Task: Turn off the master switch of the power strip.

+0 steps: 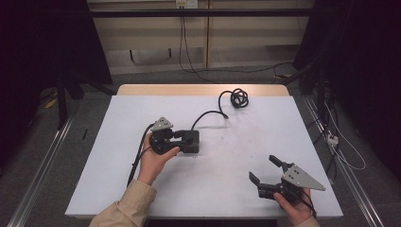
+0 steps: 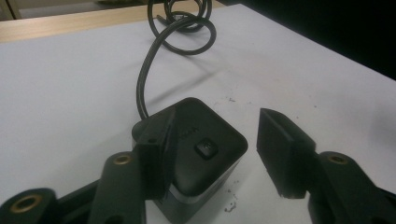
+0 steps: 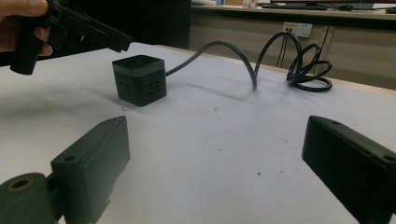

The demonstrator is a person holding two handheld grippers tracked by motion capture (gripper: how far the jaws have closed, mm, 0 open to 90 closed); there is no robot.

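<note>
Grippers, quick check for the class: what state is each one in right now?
Left gripper: open, jaws either side of the black power cube, not clamped.
Right gripper: open, holding nothing, above the white table.

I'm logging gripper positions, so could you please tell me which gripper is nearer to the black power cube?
Left. The left gripper straddles the power cube; the right gripper hovers well apart near the table's front edge.

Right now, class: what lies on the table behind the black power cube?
Behind the black power cube its cable arcs back to a coil near the table's far edge. The cube's rear face is hidden.
</note>
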